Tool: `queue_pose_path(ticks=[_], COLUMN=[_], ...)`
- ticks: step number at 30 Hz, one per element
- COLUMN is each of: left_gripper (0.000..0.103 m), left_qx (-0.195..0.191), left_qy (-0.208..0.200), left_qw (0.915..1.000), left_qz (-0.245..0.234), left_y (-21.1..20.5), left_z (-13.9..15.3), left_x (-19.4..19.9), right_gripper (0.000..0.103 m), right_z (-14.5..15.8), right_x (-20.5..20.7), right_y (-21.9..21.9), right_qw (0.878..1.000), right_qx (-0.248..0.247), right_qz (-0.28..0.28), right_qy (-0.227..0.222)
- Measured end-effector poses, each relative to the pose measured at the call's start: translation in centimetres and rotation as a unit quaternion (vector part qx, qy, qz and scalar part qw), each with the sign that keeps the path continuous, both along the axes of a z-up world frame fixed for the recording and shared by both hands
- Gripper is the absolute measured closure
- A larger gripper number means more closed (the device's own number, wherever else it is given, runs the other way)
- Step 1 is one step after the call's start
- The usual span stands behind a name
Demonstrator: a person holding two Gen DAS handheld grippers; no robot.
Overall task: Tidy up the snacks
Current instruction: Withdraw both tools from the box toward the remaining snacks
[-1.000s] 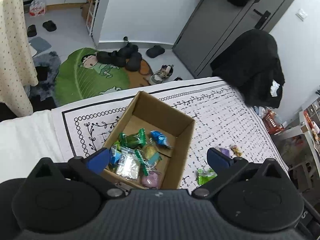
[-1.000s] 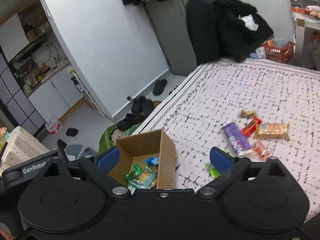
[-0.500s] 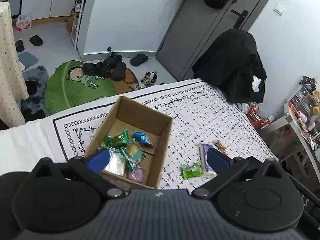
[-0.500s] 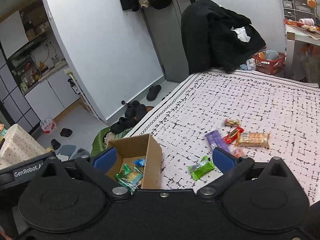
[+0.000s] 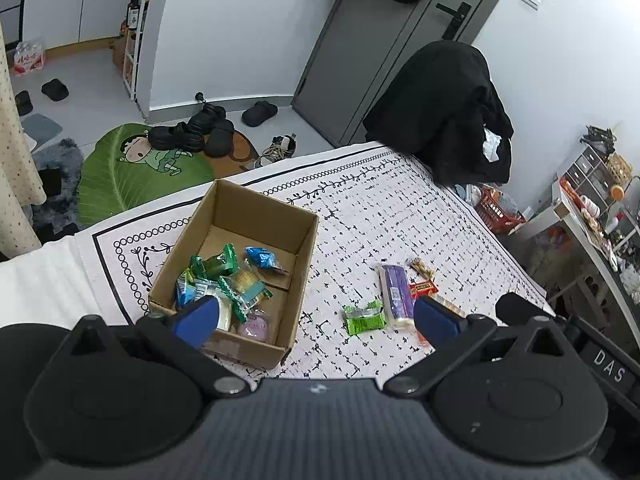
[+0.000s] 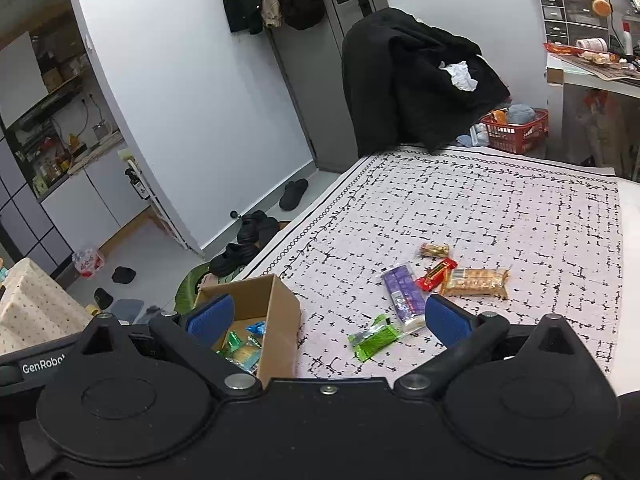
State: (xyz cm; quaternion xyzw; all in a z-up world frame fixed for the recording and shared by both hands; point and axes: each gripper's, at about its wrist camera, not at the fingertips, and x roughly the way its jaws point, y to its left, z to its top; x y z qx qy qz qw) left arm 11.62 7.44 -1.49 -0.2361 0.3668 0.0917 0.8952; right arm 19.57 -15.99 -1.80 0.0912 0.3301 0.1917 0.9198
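An open cardboard box [image 5: 262, 210] [image 6: 280, 300] sits on the patterned cloth and holds several wrapped snacks [image 5: 224, 280]. To its right lie a green packet [image 5: 363, 317] [image 6: 374, 338], a purple bar [image 5: 395, 292] [image 6: 402, 286], a red bar [image 5: 423, 289] [image 6: 437, 273], a small gold snack [image 5: 420, 267] [image 6: 434, 250] and a cracker pack [image 6: 474, 282]. My left gripper [image 5: 316, 318] is open and empty, above the box's near right corner. My right gripper [image 6: 328, 320] is open and empty, above the green packet.
The cloth [image 5: 400, 208] covers a bed whose left edge drops to a floor with shoes [image 5: 192, 132] and a green mat [image 5: 132, 168]. A chair draped in black clothes [image 6: 412, 80] and a red basket [image 6: 516, 130] stand beyond the far end. A desk [image 6: 592, 76] is at right.
Both grippers have pulled back and up from the box, so more of the cloth and the loose snacks now shows. Both stay open and empty.
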Motion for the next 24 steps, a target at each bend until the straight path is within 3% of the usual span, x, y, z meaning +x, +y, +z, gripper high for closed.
queue_pose_path(ticks=[24], left_gripper=[0.000], left_qx=[0.008], left_qy=[0.025], left_qw=[0.9994], left_qz=[-0.022], left_y=[-3.1], left_z=[-1.5], left_x=[1.2], right_gripper=[0.000], right_z=[-2.3], right_x=[1.8], right_y=[-5.5], right_qw=[0.999], right_qx=[0.019], right_qz=[-0.037], right_qy=[0.029])
